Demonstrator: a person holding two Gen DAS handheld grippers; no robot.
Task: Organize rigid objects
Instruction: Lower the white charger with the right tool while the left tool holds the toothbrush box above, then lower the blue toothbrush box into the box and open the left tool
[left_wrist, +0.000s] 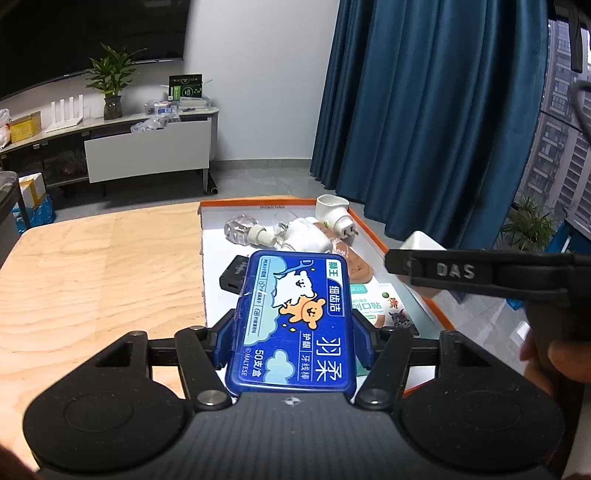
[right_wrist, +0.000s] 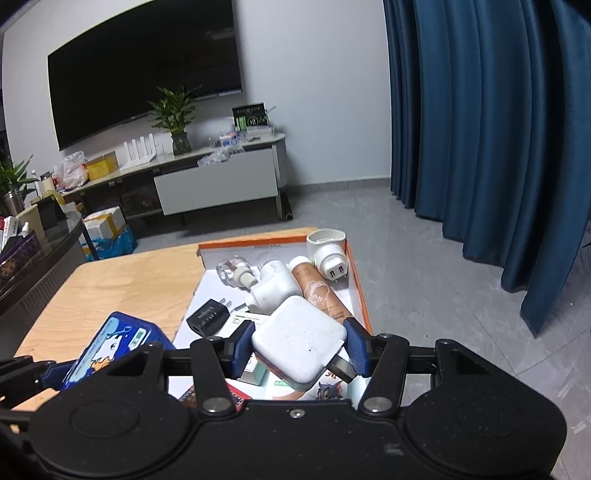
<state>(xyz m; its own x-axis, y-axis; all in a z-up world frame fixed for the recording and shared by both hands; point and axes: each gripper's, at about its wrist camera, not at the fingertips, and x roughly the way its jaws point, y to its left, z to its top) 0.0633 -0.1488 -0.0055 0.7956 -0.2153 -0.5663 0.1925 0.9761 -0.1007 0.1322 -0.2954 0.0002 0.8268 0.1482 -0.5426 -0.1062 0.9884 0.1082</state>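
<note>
My left gripper (left_wrist: 291, 332) is shut on a blue dental floss tin (left_wrist: 291, 317) with cartoon print, held above the near end of an orange-rimmed box lid (left_wrist: 258, 202). The tin also shows in the right wrist view (right_wrist: 114, 341) at lower left. My right gripper (right_wrist: 299, 347) is shut on a white square power adapter (right_wrist: 299, 339), held above the same box lid (right_wrist: 360, 284). In the left wrist view the right gripper (left_wrist: 480, 273) reaches in from the right.
In the lid lie a white plug device (right_wrist: 328, 254), a peach tube (right_wrist: 317, 291), a white bottle (right_wrist: 275, 288), a clear bottle (right_wrist: 232, 273), a black charger (right_wrist: 207, 317) and paper packets. The wooden table (left_wrist: 92, 277) extends left. A blue curtain (right_wrist: 480, 129) hangs to the right.
</note>
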